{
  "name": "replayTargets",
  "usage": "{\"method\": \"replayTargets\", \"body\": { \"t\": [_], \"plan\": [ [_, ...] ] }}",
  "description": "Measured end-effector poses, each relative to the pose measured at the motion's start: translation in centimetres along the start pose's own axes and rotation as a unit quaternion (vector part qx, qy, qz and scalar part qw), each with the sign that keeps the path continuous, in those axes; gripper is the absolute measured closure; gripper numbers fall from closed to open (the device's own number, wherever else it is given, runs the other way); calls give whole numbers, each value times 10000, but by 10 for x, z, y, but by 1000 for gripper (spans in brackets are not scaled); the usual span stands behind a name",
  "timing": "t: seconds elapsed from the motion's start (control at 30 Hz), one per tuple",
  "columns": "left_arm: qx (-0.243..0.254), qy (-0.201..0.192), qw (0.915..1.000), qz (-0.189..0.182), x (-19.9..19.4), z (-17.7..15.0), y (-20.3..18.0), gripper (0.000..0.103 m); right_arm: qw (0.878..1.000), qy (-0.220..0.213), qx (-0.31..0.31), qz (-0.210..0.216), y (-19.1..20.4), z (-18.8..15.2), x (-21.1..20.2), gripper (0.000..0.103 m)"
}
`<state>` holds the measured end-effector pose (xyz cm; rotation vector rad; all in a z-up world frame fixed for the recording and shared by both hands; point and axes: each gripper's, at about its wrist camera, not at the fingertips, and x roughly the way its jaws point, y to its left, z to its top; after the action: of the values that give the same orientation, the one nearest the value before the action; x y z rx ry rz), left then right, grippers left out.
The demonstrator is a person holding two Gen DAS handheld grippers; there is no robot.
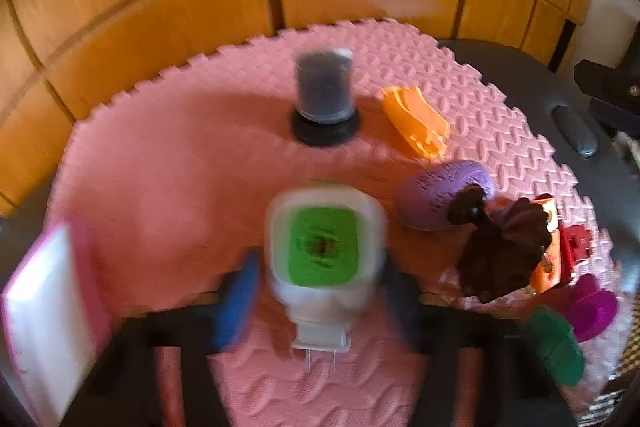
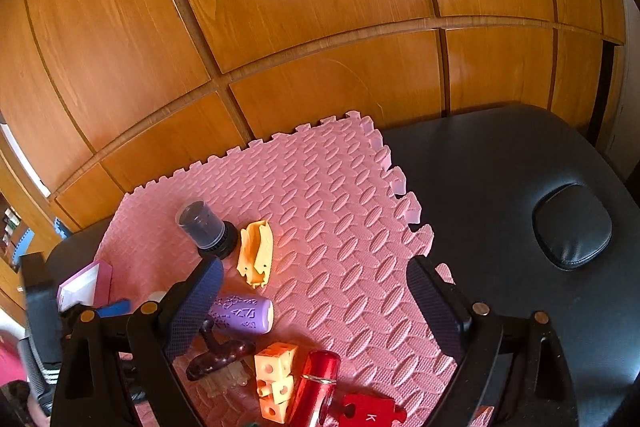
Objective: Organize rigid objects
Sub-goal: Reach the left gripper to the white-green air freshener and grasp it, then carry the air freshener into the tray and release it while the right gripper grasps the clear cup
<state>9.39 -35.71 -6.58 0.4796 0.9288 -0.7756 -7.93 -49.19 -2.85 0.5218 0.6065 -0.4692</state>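
Observation:
In the blurred left wrist view, a white plug-like block with a green face point(image 1: 324, 247) lies on the pink foam mat point(image 1: 180, 167), its prongs toward the camera. My left gripper point(image 1: 320, 303) straddles it. The blue pads point(image 1: 236, 303) sit close on both sides with thin gaps, so I read it as open. My right gripper point(image 2: 316, 267) hangs open over the pink foam mat point(image 2: 340, 207) with nothing between its fingers. A purple patterned roller point(image 2: 244, 315) lies just inside its left finger.
A dark canister point(image 2: 204, 227), an orange-yellow piece point(image 2: 256, 253), a brown hook point(image 2: 220, 355), cheese-like blocks point(image 2: 276, 379), a red cylinder point(image 2: 316, 387) and a red puzzle piece point(image 2: 372, 413) crowd the mat's near left. A pink-and-white box point(image 1: 48, 315) stands left. Black padded table point(image 2: 520, 227), wooden panels behind.

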Motion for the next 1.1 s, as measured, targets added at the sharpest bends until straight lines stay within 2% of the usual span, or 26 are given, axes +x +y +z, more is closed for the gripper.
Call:
{"method": "replayTargets", "body": {
  "t": [0.1, 0.43, 0.53, 0.7, 0.83, 0.97, 1.0, 1.1],
  "plan": [
    [-159, -152, 9996, -161, -6, -8, 0, 51, 10000, 53, -13, -12, 0, -1, 2, 9],
    [-639, -463, 9966, -253, -63, -59, 17, 51, 9981, 375, -489, 13, 21, -13, 16, 13],
    [-839, -540, 9946, -289, -82, -75, 29, 51, 9959, 557, -690, 156, 36, -16, 23, 15],
    [-1259, -670, 9893, -316, -105, -93, 56, 51, 9895, 640, -1242, 372, 84, 1, 41, 15],
    [-1501, -848, 9848, -216, -127, -106, 82, 51, 9837, 840, -1563, 274, 122, 17, 75, 15],
    [-1789, -927, 9795, -14, -138, -111, 120, 51, 9795, 1086, -1694, 50, 141, 25, 112, 15],
    [-1865, -916, 9781, 92, -137, -111, 131, 51, 9781, 1162, -1727, -25, 145, 25, 123, 18],
    [-2058, -860, 9742, 336, -132, -113, 163, 51, 9730, 1413, -1808, -262, 152, 22, 148, 40]
  ]
}}
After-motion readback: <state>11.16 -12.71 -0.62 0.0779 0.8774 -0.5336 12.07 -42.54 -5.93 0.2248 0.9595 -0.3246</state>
